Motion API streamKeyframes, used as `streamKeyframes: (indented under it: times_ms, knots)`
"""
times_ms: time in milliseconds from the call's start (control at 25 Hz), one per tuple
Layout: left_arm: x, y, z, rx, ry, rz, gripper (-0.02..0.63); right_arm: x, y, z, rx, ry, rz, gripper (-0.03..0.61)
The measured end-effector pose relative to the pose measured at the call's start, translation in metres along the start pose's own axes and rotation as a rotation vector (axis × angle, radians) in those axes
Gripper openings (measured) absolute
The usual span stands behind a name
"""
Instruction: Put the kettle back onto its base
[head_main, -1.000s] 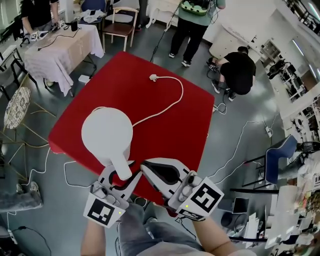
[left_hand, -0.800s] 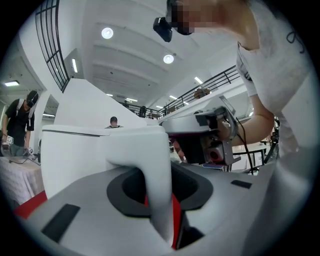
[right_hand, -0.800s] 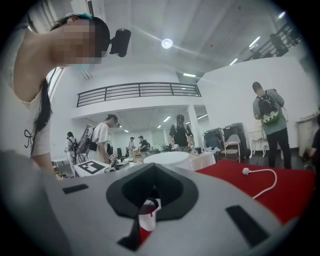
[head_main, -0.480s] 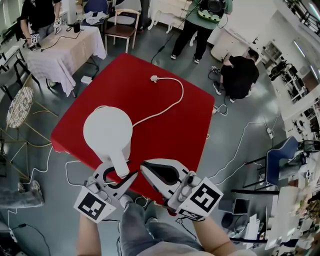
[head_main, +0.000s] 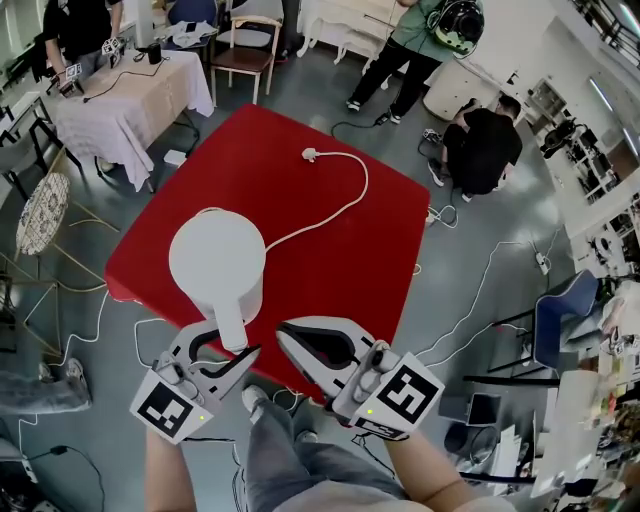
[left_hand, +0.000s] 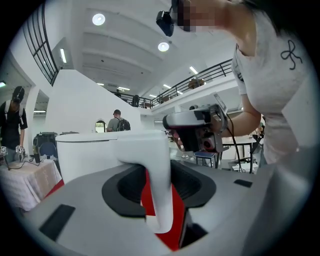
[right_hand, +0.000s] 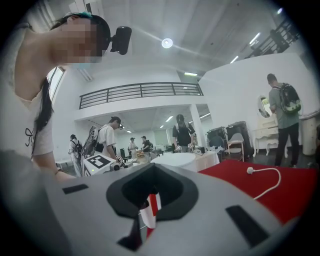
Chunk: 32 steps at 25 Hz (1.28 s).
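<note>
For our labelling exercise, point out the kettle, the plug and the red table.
kettle (head_main: 217, 262): head view, middle of its white lid.
plug (head_main: 308, 155): head view, on the white plug body.
red table (head_main: 340, 260): head view, bare top to the right of the kettle.

White kettle (head_main: 217, 262) stands upright on the red table (head_main: 330, 260), handle (head_main: 228, 325) toward the near edge.

We can read no words or numbers here. The left marker cube (head_main: 172, 413) and right marker cube (head_main: 403, 396), behind the jaws, show only black-and-white square marks
</note>
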<state>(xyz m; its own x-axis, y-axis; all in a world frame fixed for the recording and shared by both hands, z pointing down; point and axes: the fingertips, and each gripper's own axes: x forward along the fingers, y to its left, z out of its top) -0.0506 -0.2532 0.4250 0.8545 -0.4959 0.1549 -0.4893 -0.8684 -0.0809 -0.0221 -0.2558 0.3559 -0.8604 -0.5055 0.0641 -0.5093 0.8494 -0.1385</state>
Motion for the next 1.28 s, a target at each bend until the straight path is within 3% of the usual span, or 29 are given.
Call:
streamKeyframes:
  times_ms: [280, 400, 600, 880, 1000, 1280]
  knots:
    - [-0.03, 0.007, 0.001, -0.023, 0.004, 0.069, 0.155, 0.001, 0.005, 0.002, 0.004, -0.003, 0.011, 0.008]
    - [-0.048, 0.009, 0.016, -0.078, -0.051, 0.147, 0.149, -0.003, 0.008, 0.004, 0.004, -0.011, 0.019, 0.008]
    - [-0.063, -0.001, 0.043, -0.066, -0.104, 0.219, 0.035, -0.012, 0.023, 0.008, -0.001, -0.024, 0.045, 0.008]
    - [-0.075, -0.04, 0.081, -0.05, -0.127, 0.308, 0.011, -0.039, 0.062, 0.019, -0.018, -0.046, 0.084, 0.008]
    - [-0.078, -0.067, 0.095, -0.08, -0.107, 0.337, 0.011, -0.058, 0.081, 0.022, -0.036, -0.048, 0.093, 0.008]
    - [-0.093, -0.131, 0.126, -0.066, -0.095, 0.417, 0.011, -0.097, 0.13, 0.025, -0.08, -0.038, 0.131, 0.008]
